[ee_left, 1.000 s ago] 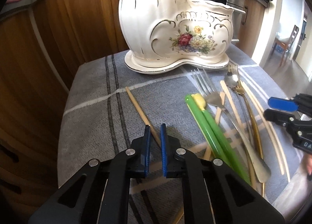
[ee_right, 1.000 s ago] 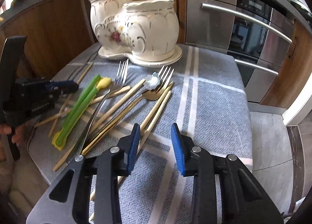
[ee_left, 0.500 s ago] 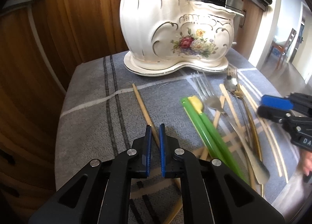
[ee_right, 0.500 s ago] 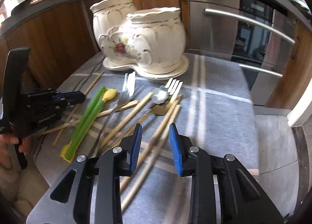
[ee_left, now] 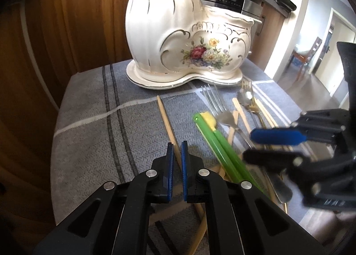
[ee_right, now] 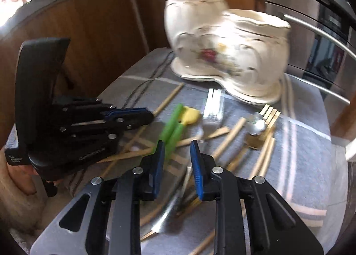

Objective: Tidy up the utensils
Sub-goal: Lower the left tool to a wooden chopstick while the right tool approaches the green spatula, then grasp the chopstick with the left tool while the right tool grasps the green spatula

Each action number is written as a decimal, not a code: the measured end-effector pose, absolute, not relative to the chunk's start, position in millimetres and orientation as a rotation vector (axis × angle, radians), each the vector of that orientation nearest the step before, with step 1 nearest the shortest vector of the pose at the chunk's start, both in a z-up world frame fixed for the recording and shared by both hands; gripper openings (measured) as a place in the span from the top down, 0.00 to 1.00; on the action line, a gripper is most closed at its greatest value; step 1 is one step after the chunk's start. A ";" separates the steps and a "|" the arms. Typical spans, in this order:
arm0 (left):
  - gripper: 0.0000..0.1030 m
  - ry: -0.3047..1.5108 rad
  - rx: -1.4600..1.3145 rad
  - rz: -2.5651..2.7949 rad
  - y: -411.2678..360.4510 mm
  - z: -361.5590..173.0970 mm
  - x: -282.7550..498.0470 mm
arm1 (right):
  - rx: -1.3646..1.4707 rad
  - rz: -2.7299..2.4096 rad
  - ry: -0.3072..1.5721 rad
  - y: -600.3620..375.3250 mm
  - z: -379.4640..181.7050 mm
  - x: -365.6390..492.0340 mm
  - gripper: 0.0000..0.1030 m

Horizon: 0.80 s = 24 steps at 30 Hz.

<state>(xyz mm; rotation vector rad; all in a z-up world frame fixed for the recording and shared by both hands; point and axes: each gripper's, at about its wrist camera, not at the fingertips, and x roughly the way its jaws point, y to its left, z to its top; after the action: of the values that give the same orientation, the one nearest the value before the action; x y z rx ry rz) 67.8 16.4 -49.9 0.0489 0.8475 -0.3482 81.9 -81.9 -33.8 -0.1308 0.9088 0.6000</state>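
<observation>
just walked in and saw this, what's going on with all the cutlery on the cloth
A person is sorting loose utensils with a handheld tool in each hand. Forks, a spoon, wooden chopsticks and green chopsticks lie scattered on a grey cloth in front of a white floral ceramic holder, which looks empty from here. The left tool is nearly shut around one wooden chopstick. The right tool is over the pile near the green chopsticks, its jaws closing but gripping nothing yet.

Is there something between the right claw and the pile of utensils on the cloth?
Nothing visible blocks it. The right claw, its jaws closing with nothing between them yet, hangs directly over the crossed utensils; the green chopsticks lie just ahead. The left claw is off to the side, not in its path.
</observation>
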 end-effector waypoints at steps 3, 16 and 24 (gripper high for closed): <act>0.93 0.850 0.042 -0.353 17.7 -49.8 68.5 | -0.164 0.598 0.947 -70.4 -38.2 88.8 0.83; 0.91 0.873 0.030 -0.381 17.3 -53.7 71.4 | -0.177 0.554 1.050 -63.6 -50.4 112.6 0.85; 0.94 0.831 0.122 -0.336 1.8 -54.7 65.9 | -0.093 0.555 0.915 -90.6 -35.3 78.5 0.87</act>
<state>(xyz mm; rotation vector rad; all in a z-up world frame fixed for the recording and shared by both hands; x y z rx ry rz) 65.9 1.8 -54.7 0.1221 0.8312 -0.3363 78.5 -90.6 -35.3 -0.0929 0.9151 0.5548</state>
